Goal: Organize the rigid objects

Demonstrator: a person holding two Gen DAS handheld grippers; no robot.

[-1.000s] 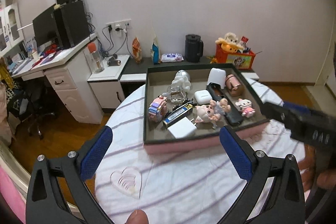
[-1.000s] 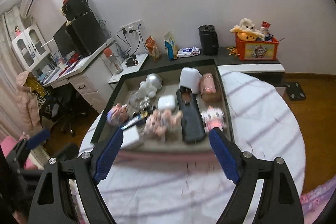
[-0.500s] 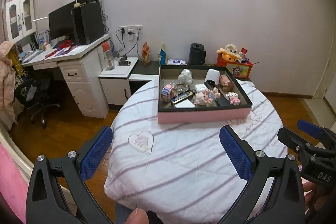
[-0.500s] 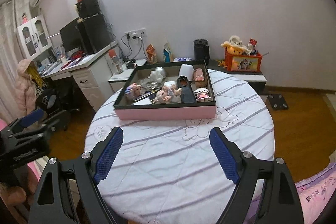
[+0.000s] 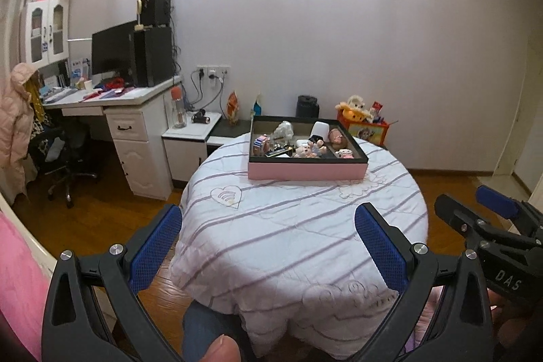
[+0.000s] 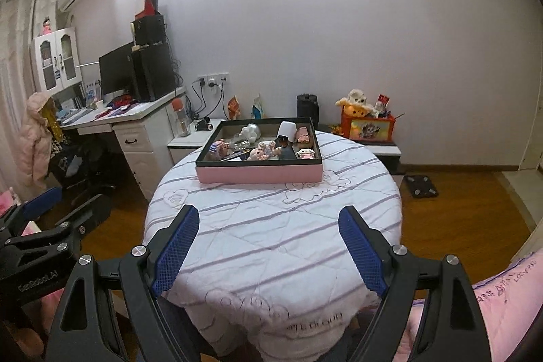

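Note:
A pink box with a black rim [image 5: 307, 171] [image 6: 259, 174] stands at the far side of a round table [image 5: 292, 226] [image 6: 271, 233] covered with a striped white cloth. It holds several small rigid things: pig figurines [image 6: 263, 151], a white cup [image 6: 286, 128], a pink toy [image 5: 260, 145], a black case. My left gripper [image 5: 268, 246] is open and empty, well back from the table's near edge. My right gripper [image 6: 268, 251] is open and empty, also far from the box. The right gripper shows at the left view's right side [image 5: 488, 219]; the left one shows in the right view [image 6: 51, 219].
A white desk [image 5: 112, 111] with monitor, office chair [image 5: 64, 158] and low cabinet [image 5: 190, 141] stand left of the table. A low shelf with a red toy box [image 6: 371, 126] and black canister [image 6: 307, 107] lines the wall. A scale [image 6: 420, 185] lies on the wooden floor.
Both grippers have pulled far back from the box, from right over it to beyond the table's near edge. Both stay open and empty. The things in the box have not moved.

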